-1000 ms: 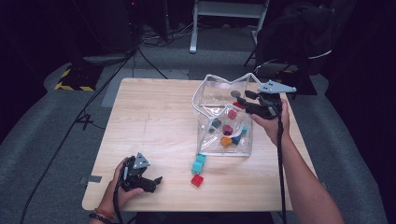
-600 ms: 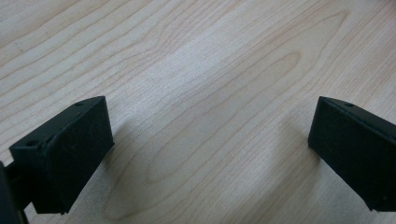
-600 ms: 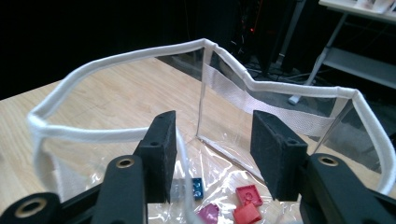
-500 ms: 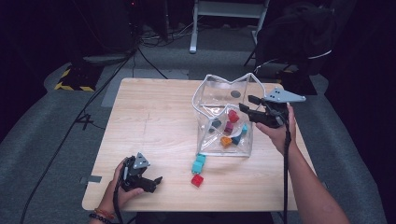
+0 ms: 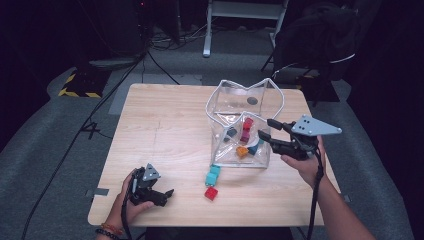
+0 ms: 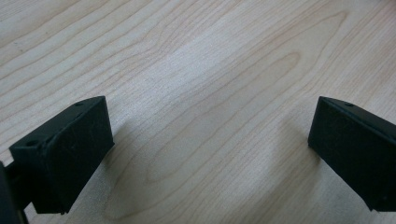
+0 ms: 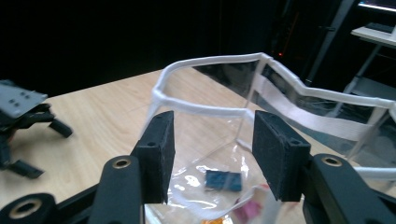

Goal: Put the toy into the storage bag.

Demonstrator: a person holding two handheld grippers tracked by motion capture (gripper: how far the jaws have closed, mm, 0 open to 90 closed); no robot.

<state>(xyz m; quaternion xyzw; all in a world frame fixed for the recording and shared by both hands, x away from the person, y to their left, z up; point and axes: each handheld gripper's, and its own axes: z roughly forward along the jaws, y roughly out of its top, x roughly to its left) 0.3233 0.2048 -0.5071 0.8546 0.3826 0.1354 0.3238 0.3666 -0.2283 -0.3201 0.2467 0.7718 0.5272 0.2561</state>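
Right gripper (image 5: pixel 269 134) held with jaws parted, just opened, empty, beside clear soft plastic bin (image 5: pixel 227 100) holding coloured blocks, left gripper (image 5: pixel 167 196) spread wide on pale wooden table (image 5: pixel 165 125) at near left.

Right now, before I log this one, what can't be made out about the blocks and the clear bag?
- Blocks inside the clear bag, high view: too small, creased plastic and glare blur their count and shapes.
- Right gripper view: the right tongs cover most of the bag's contents; just a blue block reads clearly.
- Left gripper view: the frame's edges cut off the left tongs, with bare table between them.
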